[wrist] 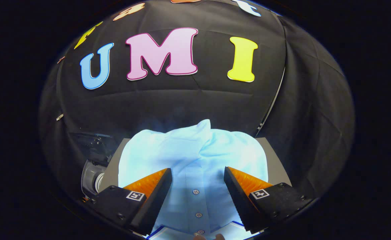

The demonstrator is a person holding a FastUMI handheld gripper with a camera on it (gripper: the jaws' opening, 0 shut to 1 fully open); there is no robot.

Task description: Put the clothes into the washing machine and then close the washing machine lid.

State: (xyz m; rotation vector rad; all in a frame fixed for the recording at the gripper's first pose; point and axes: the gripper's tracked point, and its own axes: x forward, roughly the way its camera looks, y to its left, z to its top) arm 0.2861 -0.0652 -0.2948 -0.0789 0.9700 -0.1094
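A pale blue buttoned shirt (pixel 195 153) lies heaped on a grey surface (pixel 275 160), spread out just ahead of and beneath my fingers. Its button placket runs straight down the gap between them. My gripper (pixel 198 175) is open, with the fingers wide apart over the cloth and not pressing on it. To the left of the shirt, partly hidden in shadow, sits the washing machine (pixel 93 173), showing a grey rounded part and a dark glossy lid above it.
The booth's black cloth wall rises close behind the shirt. A seam with a pale strip (pixel 272 103) runs down the wall on the right. The grey surface ends just past the shirt on both sides.
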